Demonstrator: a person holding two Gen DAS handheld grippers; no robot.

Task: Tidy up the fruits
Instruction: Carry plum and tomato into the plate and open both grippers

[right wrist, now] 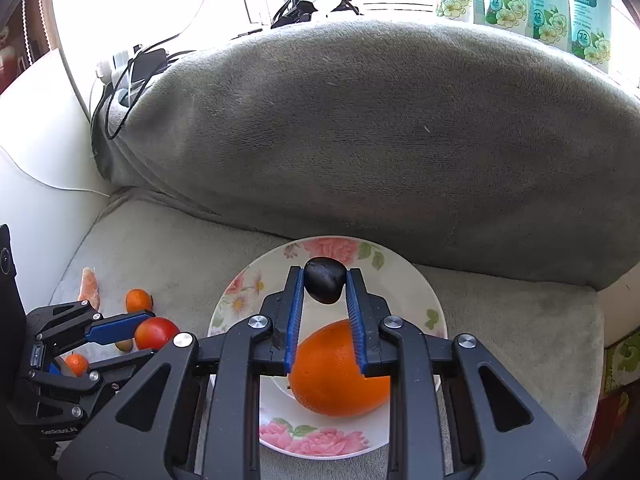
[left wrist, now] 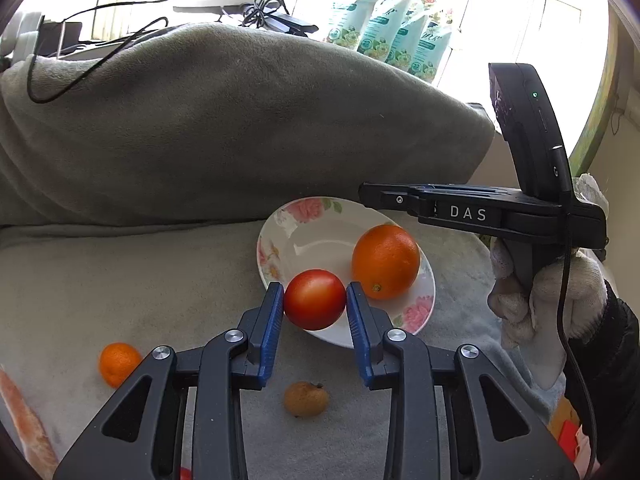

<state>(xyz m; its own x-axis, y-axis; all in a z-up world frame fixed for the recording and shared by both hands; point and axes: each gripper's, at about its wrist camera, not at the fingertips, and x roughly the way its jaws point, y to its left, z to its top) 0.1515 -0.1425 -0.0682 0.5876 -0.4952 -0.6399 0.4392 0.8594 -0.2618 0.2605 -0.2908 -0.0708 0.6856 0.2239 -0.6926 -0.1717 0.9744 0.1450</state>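
A white floral plate (left wrist: pixel 320 236) (right wrist: pixel 404 280) lies on a grey blanket and holds a large orange (left wrist: pixel 386 262) (right wrist: pixel 332 376). My left gripper (left wrist: pixel 315 300) is shut on a red tomato (left wrist: pixel 315 299) (right wrist: pixel 156 333) at the plate's near left edge. My right gripper (right wrist: pixel 325 286) is shut on a small dark fruit (right wrist: pixel 325 285) and holds it above the plate, beyond the orange. In the left wrist view the right gripper's body (left wrist: pixel 472 212) shows side-on over the plate's right side; its tips are hidden there.
A small mandarin (left wrist: pixel 119 363) (right wrist: pixel 139 300), a brownish fruit (left wrist: pixel 306 399) and a carrot (left wrist: pixel 24 420) (right wrist: pixel 89 286) lie on the blanket left of the plate. A big grey cushion (left wrist: pixel 224 128) rises behind. Detergent pouches (right wrist: pixel 540 0) stand at the back right.
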